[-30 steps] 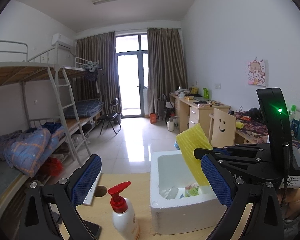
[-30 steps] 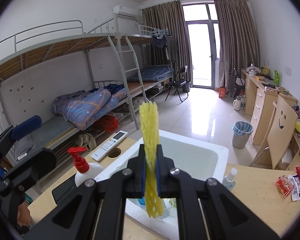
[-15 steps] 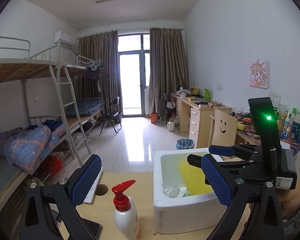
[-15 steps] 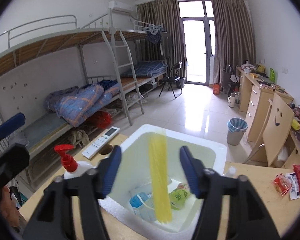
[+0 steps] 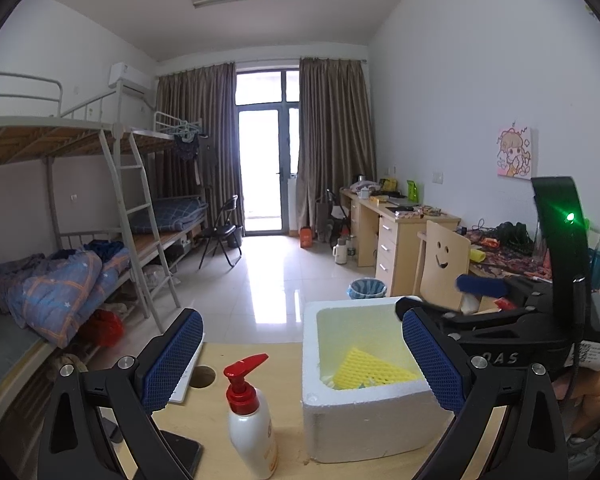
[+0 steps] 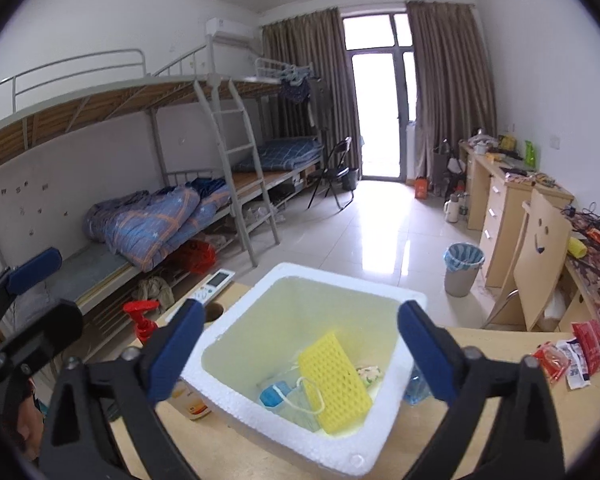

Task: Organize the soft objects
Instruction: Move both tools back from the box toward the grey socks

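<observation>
While the white foam box point(image 6: 388, 432) sits on the wooden table point(image 6: 476, 432), the right gripper point(image 6: 300, 340) hangs over it. Its jaws have just been opening and stand wide with nothing between them. The left gripper point(image 5: 300, 360) is wide too. The yellow foam net point(image 6: 336, 380) lies inside the box.

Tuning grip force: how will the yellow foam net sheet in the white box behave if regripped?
The yellow foam net sheet leans tilted on other items in the foam box, so probably very light. Its open mesh suggests it squashes easily and grips without slipping. Likely somewhat bendy; it may shift when nudged.
</observation>
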